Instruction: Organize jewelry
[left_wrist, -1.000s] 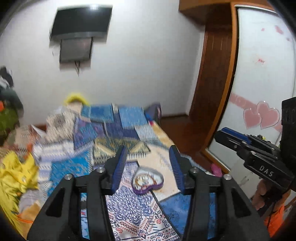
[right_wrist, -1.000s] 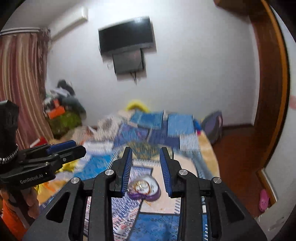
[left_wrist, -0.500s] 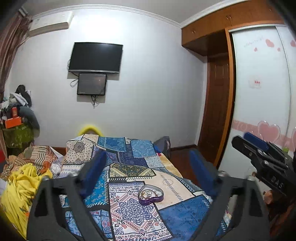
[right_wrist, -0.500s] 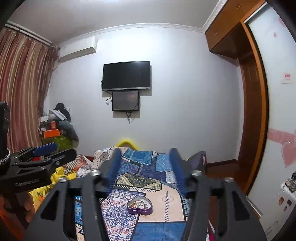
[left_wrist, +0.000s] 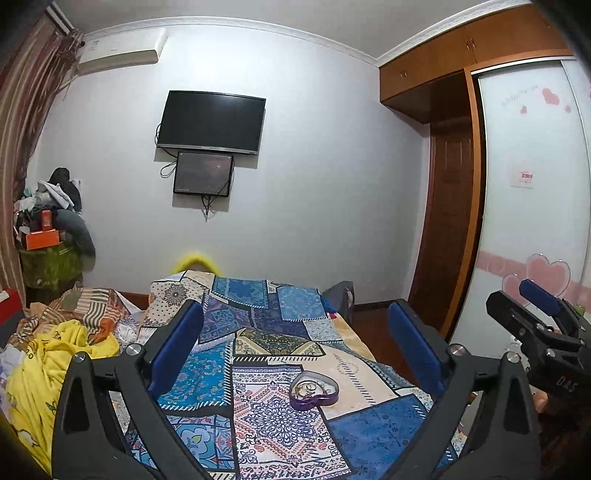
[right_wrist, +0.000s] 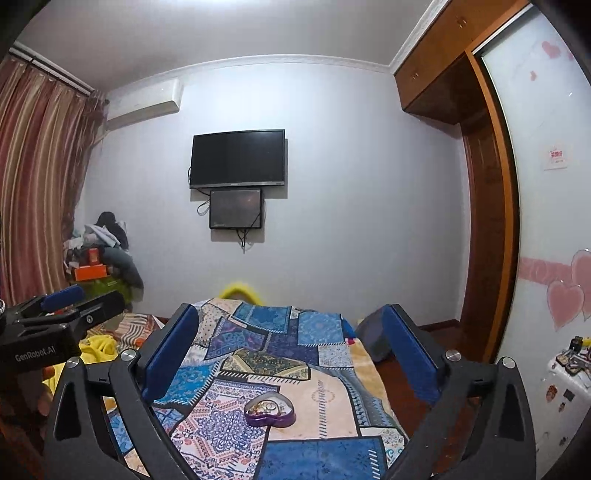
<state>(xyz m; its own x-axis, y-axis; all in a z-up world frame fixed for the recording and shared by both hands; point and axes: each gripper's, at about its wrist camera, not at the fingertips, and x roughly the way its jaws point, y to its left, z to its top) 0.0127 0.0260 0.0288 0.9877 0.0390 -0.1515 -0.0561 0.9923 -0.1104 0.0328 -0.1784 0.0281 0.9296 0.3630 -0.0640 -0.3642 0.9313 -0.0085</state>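
A purple heart-shaped box (left_wrist: 314, 390) (right_wrist: 269, 408) with gold jewelry inside lies open on the patchwork bed cover (left_wrist: 280, 424) (right_wrist: 317, 458). My left gripper (left_wrist: 295, 308) hovers well back from it and above it. Its jaws are opening wide, and nothing sits between the blue pads (left_wrist: 173, 350). My right gripper (right_wrist: 290, 312) is just as far back, its jaws also opening with nothing between them. Each gripper shows at the edge of the other's view: the right gripper (left_wrist: 508, 295) at the far right, the left gripper (right_wrist: 85, 301) at the far left.
A yellow blanket (left_wrist: 40, 373) and striped cloth lie on the bed's left side. A pile of clothes and boxes (right_wrist: 99, 254) stands in the far left corner. A wardrobe with heart stickers (left_wrist: 532, 221) runs along the right. A TV (right_wrist: 238, 158) hangs on the far wall.
Both grippers drew back from the heart box and tipped upward. Their jaws went from narrow around the box to wide apart. The box stayed on the bed.
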